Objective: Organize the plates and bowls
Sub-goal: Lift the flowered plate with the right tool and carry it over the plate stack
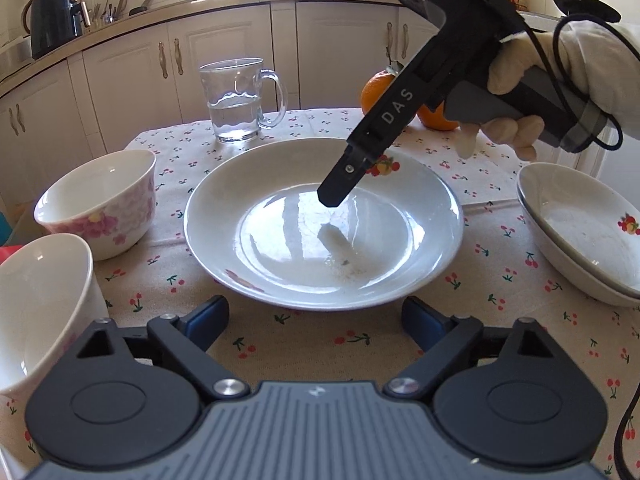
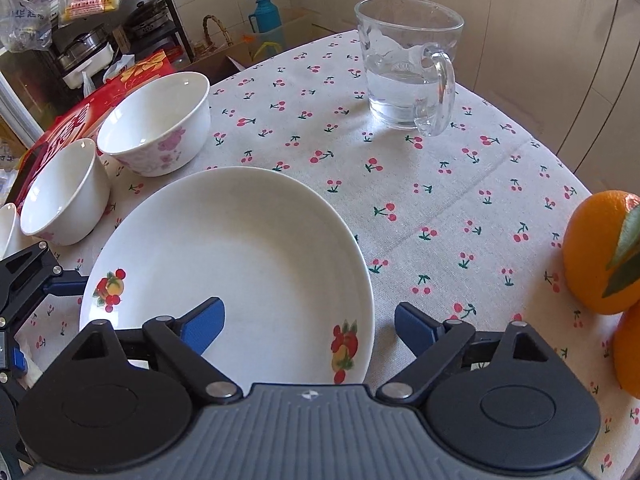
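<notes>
**Glazed plate wants a rim grip**

The plate (image 2: 224,248) lies flat at the middle of the surface (image 2: 440,200), probably stiff, slick and breakable; its thin rim looks the best hold. The right gripper (image 2: 308,328) straddles that rim, jaws spread, not pinching. The left gripper (image 1: 316,320) waits just beside it, jaws spread. Bowls (image 1: 100,200) stand near.

You have three plates in view: one large white plate (image 1: 324,224) at the middle and two more stacked at the right edge (image 1: 580,232). You have two bowls on the left, one with pink flowers (image 1: 100,200) and one plain white (image 1: 40,300). You also have one glass mug (image 1: 240,98) and two oranges (image 2: 600,252).
</notes>
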Tool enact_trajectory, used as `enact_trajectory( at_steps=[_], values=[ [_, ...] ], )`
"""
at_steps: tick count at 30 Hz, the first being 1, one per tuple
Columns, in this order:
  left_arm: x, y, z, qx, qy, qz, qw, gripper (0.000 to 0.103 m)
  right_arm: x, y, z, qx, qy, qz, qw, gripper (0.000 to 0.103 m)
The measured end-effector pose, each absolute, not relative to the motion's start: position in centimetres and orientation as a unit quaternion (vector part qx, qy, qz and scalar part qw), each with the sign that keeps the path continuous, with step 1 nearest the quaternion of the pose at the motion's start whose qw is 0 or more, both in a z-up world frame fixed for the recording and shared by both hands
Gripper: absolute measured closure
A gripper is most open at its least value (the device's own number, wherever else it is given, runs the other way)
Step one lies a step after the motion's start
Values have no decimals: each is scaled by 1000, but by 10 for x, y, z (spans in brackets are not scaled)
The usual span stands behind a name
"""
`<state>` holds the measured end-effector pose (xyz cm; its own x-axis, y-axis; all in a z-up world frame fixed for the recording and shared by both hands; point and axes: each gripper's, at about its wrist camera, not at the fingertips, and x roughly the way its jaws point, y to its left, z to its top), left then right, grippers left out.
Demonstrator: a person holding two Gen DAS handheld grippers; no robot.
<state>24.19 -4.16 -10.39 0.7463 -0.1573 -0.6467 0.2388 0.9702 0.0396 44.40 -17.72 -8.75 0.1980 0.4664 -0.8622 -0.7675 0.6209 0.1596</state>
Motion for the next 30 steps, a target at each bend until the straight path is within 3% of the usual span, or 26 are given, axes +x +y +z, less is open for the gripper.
enact_trajectory(
  at_steps=[11,30],
  values=[
    [244,-40,-103,58,339,-114,932,15,466,-171,-87,-131,487,457,733,22],
    [245,-41,-102,66,336,-125,931,15,469,-161,-87,-132,493,482,713,23]
  ],
)
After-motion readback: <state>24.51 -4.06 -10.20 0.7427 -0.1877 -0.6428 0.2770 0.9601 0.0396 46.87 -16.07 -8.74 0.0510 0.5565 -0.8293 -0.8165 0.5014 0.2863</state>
